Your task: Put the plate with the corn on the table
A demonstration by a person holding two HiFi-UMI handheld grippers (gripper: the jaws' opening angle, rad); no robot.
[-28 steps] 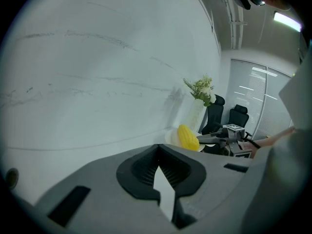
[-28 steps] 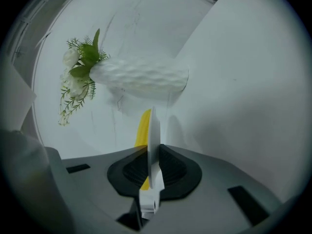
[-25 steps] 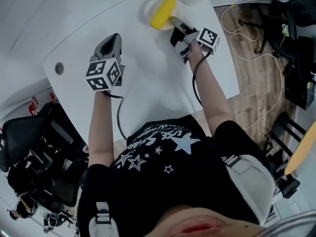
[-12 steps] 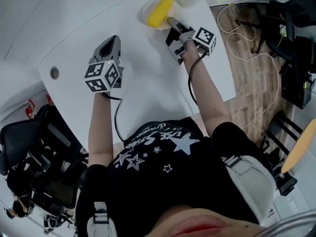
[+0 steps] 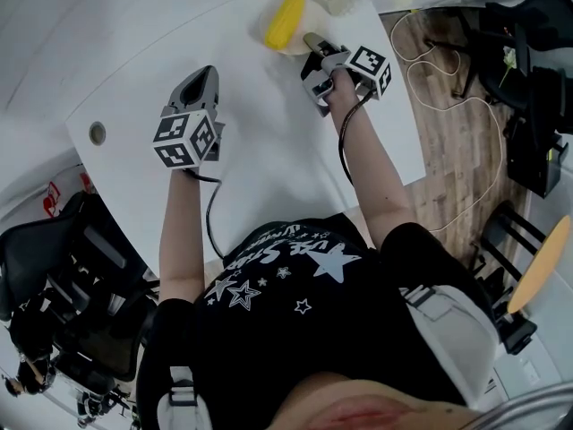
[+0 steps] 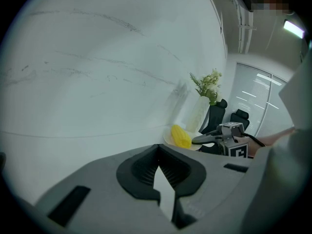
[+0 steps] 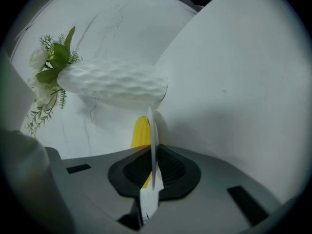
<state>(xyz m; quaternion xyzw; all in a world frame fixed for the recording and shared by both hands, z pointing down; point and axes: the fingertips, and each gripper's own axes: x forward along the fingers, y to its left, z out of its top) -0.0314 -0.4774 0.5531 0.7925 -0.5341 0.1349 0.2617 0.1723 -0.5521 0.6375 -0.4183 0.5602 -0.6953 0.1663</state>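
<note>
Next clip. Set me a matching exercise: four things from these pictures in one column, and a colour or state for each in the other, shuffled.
Things
1. corn
2. vase
3. left gripper
4. right gripper

States
A. the rim of the plate between its jaws
B. white, holds flowers
C. yellow, lies on the plate
D. nothing between its jaws

Pairs: 1-C, 2-B, 3-D, 4-A.
The right gripper's jaws are closing on the plate's rim.
</note>
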